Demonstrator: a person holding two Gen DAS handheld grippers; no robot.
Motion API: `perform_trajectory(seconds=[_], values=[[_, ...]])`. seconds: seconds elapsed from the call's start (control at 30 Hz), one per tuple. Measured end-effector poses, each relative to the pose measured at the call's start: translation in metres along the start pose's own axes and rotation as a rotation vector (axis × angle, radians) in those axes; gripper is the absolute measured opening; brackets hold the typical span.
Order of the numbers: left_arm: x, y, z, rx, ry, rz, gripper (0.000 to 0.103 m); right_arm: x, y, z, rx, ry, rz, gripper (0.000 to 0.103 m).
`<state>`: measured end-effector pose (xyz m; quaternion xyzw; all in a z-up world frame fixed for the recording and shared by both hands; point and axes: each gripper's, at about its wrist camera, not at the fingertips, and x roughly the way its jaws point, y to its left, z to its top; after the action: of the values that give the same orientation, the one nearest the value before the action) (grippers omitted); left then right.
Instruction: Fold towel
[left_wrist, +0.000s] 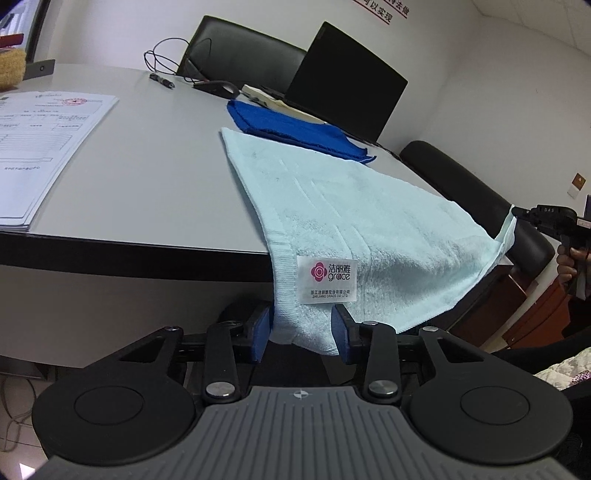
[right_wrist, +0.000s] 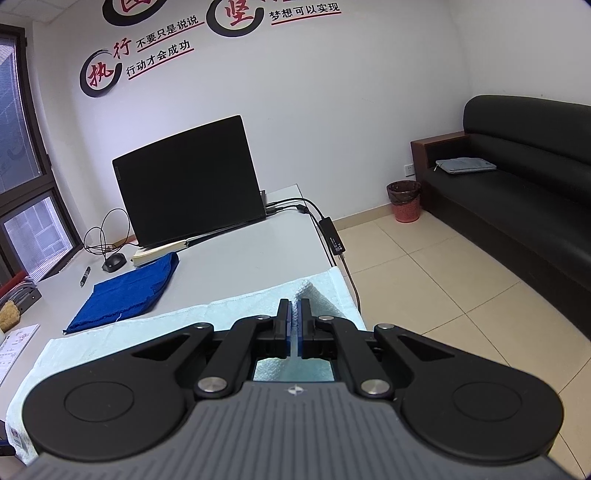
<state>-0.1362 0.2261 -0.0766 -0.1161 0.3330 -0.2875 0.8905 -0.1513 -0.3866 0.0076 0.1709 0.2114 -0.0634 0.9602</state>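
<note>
While both near corners hang off the desk edge, the entries run as follows.

Towel: pale blue towel (left_wrist: 343, 206) lies across the grey desk (left_wrist: 155, 177), its near edge draped over the front edge, label (left_wrist: 327, 278) facing up; a folded dark blue cloth (left_wrist: 291, 129) sits just behind it.

Left gripper: left gripper (left_wrist: 301, 332) stands part open with the labelled corner between its blue pads (left_wrist: 341, 332); the cloth fills the gap, but I cannot tell whether the pads press it.

Right gripper: right gripper (right_wrist: 293, 325) is closed tight on the towel's other near corner, a thin line of cloth pinched between the pads.

Step in hand, as I judge it: securing the left corner so both can be lifted together.

Doing it well: close fully on the hem rather than the loose pile; match the right grip's depth; raise both corners evenly and carry them toward the far edge, keeping the cloth taut.

Hazard: laptop (right_wrist: 192, 181) and blue cloth lie close behind.
</note>
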Motion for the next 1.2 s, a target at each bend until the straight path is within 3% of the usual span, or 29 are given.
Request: perform_trajectory(seconds=[0.2,0.37,0.63,0.77,1.2], values=[[-0.004,0.002,-0.007,-0.016,-0.007,-0.007,0.039,-0.002,-0.001,-0.001,0.006,0.001,-0.002,0.003],[-0.007,0.0,-0.01,-0.021,-0.019,-0.037,0.017,-0.003,-0.002,-0.002,0.01,0.001,-0.001,0.003],[-0.004,0.012,-0.011,-0.034,-0.04,-0.006,0.022,-0.003,-0.004,-0.004,0.013,0.004,0.0,0.003],[0.001,0.02,-0.006,-0.049,-0.049,-0.063,0.034,-0.003,-0.004,-0.005,0.016,0.005,-0.002,0.003],[0.008,0.029,-0.011,-0.075,-0.051,-0.163,0.033,-0.003,-0.005,-0.007,0.025,0.01,-0.008,0.003]])
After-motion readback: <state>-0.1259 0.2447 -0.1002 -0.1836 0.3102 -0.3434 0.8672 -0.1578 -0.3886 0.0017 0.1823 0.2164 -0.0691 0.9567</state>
